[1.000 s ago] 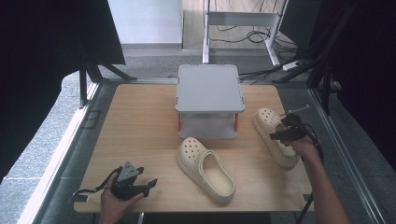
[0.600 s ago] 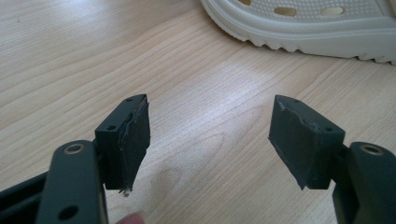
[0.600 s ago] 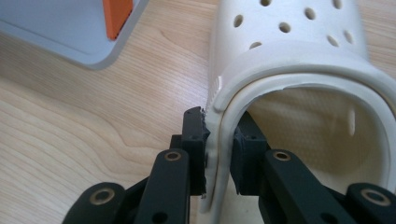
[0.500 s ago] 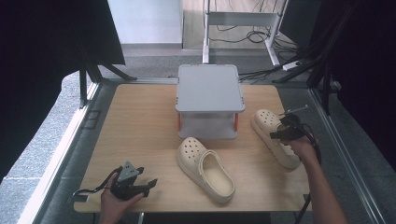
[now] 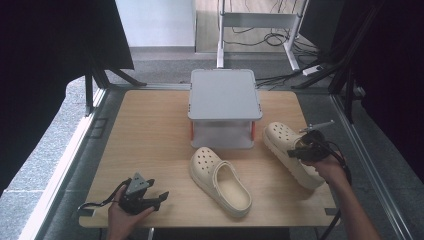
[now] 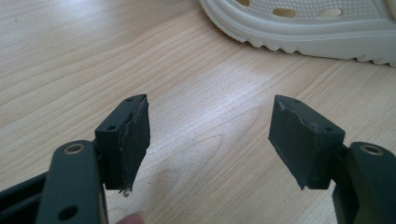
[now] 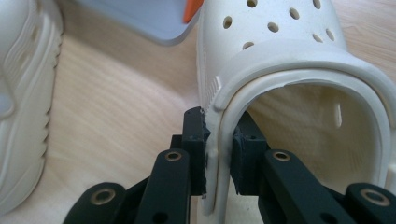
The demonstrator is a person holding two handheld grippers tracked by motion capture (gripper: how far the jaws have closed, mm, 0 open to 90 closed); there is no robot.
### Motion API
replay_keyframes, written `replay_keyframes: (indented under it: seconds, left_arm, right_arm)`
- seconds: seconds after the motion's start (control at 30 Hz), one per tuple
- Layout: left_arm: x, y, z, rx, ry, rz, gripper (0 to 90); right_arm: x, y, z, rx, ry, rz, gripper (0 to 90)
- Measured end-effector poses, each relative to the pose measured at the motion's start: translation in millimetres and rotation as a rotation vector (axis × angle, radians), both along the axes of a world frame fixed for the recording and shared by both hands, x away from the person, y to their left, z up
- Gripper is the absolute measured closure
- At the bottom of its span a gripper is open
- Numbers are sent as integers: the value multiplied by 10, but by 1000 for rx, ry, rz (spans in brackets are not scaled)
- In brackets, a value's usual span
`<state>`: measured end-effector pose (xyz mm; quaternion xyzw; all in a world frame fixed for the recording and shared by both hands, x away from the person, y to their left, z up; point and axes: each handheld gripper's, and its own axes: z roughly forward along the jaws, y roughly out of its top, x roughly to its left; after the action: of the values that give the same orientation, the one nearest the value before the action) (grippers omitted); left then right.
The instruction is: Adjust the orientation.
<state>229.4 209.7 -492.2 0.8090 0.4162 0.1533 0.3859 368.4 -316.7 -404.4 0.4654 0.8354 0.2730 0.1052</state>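
Two cream clogs lie on the wooden table (image 5: 150,130). The right clog (image 5: 280,136) sits beside the grey stand. My right gripper (image 5: 301,151) grips its side wall from the heel end. In the right gripper view, the jaws (image 7: 218,128) have just been closing and now pinch the rim of this clog (image 7: 280,42) between their pads. The left clog (image 5: 220,180) lies at the table's middle front, and its sole edge (image 6: 303,23) shows beyond my left gripper (image 6: 210,126). That left gripper (image 5: 159,197) rests open near the front left edge, holding nothing.
A grey two-level stand (image 5: 224,95) with orange posts stands at the table's middle back, and its corner (image 7: 135,18) lies close to the held clog. The other clog (image 7: 23,70) is to the left in the right gripper view. Black frame posts and cables surround the table.
The right gripper has closed on the right clog's wall and moved slightly, the clog shifting a little toward the stand. The left gripper has stayed put.
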Motion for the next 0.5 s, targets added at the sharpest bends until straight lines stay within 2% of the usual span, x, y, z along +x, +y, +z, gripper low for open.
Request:
replay_keyframes:
  seconds: [0.5]
  left_arm:
    - [-1, -1, 2, -2, 1, 0, 296]
  right_arm:
    - [-294, 258, 49, 10, 14, 86, 788]
